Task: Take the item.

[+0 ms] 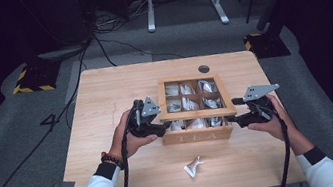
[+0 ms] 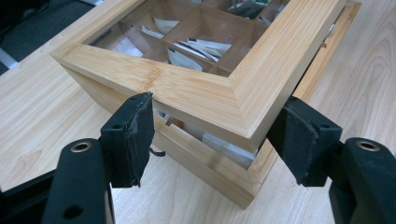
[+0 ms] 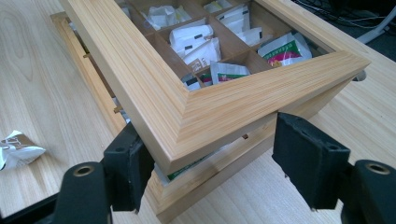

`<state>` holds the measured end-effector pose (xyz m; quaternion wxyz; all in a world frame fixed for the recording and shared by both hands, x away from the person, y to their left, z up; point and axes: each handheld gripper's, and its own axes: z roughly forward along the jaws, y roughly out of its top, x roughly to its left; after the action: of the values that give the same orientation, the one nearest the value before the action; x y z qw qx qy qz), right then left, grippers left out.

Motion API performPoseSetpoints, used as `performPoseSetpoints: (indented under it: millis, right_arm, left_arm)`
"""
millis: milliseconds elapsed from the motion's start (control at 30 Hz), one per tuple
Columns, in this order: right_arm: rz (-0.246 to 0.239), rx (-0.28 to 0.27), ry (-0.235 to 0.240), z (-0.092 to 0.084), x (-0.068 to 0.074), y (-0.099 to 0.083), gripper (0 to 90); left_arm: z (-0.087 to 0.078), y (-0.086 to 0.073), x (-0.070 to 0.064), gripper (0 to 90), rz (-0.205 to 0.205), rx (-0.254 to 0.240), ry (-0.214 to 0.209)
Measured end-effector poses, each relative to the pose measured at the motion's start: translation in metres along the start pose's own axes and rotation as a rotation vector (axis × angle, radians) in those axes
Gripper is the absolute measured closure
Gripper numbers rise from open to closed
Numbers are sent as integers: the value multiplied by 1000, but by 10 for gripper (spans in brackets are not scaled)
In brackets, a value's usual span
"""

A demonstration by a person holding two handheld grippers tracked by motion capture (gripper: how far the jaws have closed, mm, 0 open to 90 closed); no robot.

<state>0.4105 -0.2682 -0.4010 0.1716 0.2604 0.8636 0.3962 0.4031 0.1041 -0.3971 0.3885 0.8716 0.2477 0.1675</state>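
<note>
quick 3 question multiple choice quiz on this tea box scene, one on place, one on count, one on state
1. Where does the loose packet lie?
A. on the table in front of the tea box
B. inside the box
C. on the floor

2. How many compartments show through the lid's window?
A. four
B. nine
C. twelve

3. How is the lid?
A. fully shut
B. lifted slightly at the front
C. lying beside the box

Answers: 1 A, it lies on the table nearer the person than the tea box. 2 B, three rows of three. 3 B, both gripper views show a gap under its front corners.
</note>
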Motion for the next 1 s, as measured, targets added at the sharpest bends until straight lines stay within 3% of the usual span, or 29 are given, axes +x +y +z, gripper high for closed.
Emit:
performPoseSetpoints:
  millis: [400, 1000]
  right_arm:
    - [11, 6, 23, 3, 3, -9, 307]
    - [-17, 41, 55, 2, 8, -17, 341]
  left_arm:
    - [4, -7, -4, 324, 7, 22, -9]
    - [10, -14, -6, 321, 17, 77, -30]
